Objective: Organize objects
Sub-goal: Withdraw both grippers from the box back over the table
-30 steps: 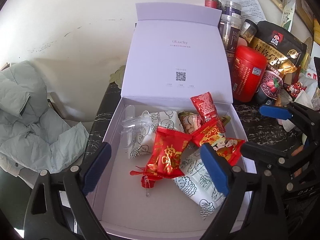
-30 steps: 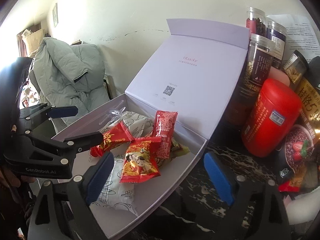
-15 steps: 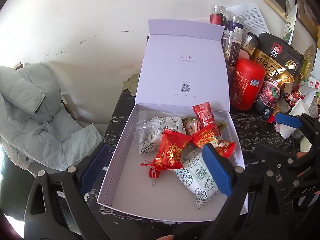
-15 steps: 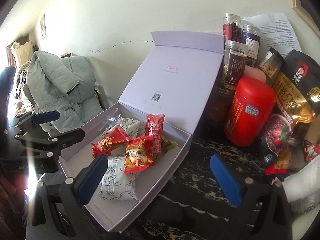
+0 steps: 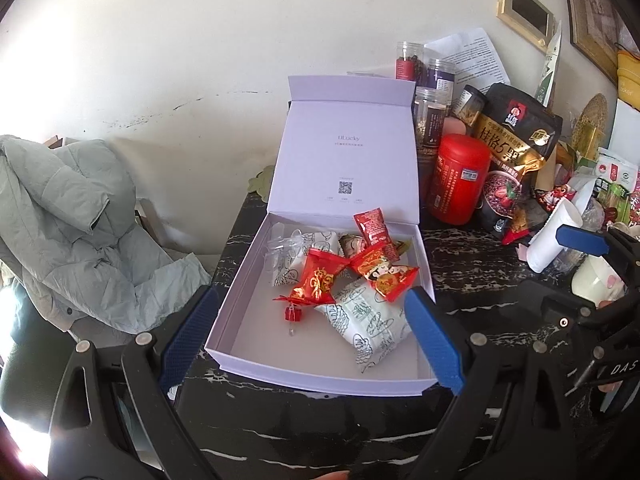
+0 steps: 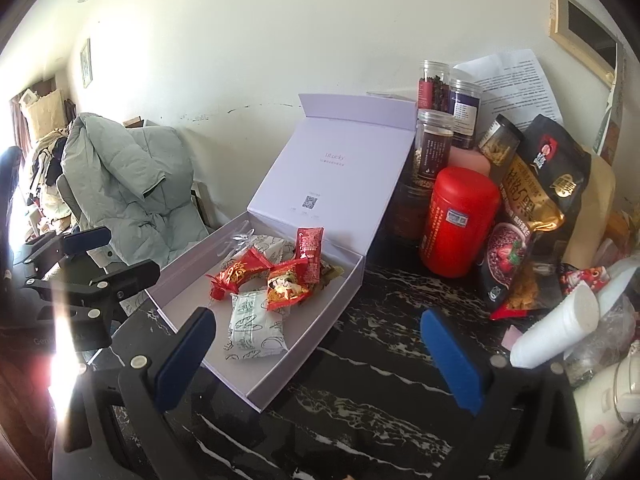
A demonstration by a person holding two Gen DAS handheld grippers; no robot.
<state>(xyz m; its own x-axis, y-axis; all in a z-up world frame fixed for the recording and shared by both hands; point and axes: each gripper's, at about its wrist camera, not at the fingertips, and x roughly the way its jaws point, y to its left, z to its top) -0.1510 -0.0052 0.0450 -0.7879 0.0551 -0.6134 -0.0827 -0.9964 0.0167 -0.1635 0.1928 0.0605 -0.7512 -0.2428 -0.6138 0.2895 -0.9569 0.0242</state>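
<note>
Box [image 5: 256, 312], pale lilac, lid [image 5: 344, 152] propped upright at its far edge, sits on dark marbled surface [image 5: 304, 420]. Inside, toward far right corner: red snack packets [image 5: 318, 280], white patterned packets [image 5: 366, 320], one clear wrapper [image 5: 286, 242]. Near half of box floor bare. Right of box: red canister [image 5: 460, 178], black pouch [image 5: 516, 148], jars [image 5: 430, 116]. Grey jacket [image 5: 72, 220] on chair to left. Left tool [image 5: 314, 336]: released, jaws wide, holding nothing, over box front. Right tool [image 6: 316, 356]: released, empty, over surface near box corner.
</note>
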